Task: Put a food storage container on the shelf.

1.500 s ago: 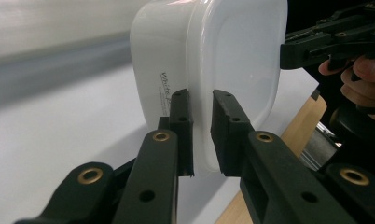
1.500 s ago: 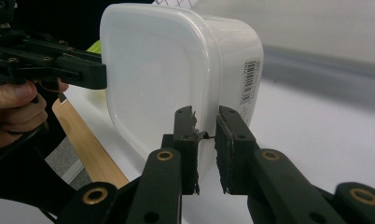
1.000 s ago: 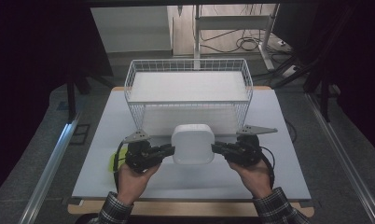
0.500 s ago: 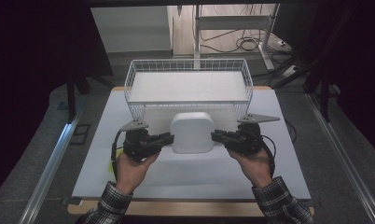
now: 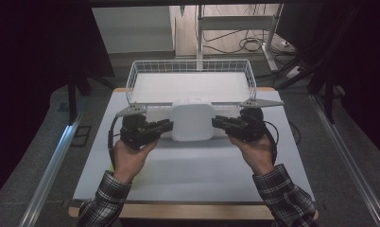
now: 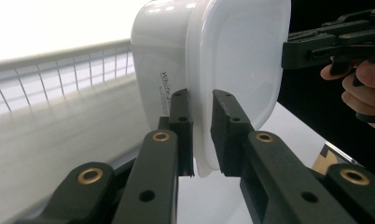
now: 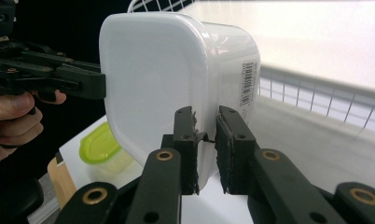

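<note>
Between both claws, white container (image 5: 192,121) aloft.

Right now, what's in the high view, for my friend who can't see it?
Two black tongs, left and right, hold a white, rounded plastic tub by its opposite edges above a white table, at the near edge of a white wire basket.

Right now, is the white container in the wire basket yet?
Out: white container is held at the wire basket near rim by both claws.
</note>
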`<state>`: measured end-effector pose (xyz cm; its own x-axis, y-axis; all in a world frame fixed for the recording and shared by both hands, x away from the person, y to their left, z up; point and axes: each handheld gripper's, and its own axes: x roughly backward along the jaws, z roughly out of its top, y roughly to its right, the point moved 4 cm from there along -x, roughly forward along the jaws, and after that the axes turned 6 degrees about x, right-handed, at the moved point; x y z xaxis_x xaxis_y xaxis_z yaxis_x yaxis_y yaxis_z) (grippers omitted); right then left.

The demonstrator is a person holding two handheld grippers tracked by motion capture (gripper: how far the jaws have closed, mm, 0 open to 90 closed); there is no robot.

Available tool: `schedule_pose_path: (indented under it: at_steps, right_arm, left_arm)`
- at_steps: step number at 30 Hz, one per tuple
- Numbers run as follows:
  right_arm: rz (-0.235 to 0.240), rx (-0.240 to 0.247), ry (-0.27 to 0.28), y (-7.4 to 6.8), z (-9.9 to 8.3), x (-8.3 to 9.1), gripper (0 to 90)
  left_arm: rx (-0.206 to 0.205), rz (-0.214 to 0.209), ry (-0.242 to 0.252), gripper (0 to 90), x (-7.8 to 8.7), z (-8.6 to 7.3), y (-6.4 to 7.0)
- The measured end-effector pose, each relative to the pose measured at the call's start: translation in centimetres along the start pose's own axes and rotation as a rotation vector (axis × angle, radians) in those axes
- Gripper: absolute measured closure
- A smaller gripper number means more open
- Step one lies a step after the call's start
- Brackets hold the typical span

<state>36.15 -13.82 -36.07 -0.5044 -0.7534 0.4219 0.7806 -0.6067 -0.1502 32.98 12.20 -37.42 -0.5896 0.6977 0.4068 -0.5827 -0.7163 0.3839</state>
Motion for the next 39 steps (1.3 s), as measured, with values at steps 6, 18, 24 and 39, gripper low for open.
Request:
schedule_pose_path:
  at_steps: [6,18,24,39]
  right_arm:
    - [-0.010,0.008,0.008,0.5,1.8,-0.2,78.7]
    - [-0.045,0.013,0.042,1.5,5.1,-0.4,78.7]
    - [-0.057,0.010,0.050,2.3,6.3,-0.9,78.7]
    - [-0.075,-0.029,0.047,4.1,7.7,-2.6,78.6]
  left_arm:
    - [0.001,0.002,0.008,79.3,0.1,1.5,-0.3]
    - [-0.002,-0.005,0.024,79.3,-0.5,5.2,-1.3]
    - [-0.004,-0.006,0.021,79.3,-0.8,6.4,-1.8]
    - [0.021,0.001,0.002,79.1,-2.3,8.8,-3.9]
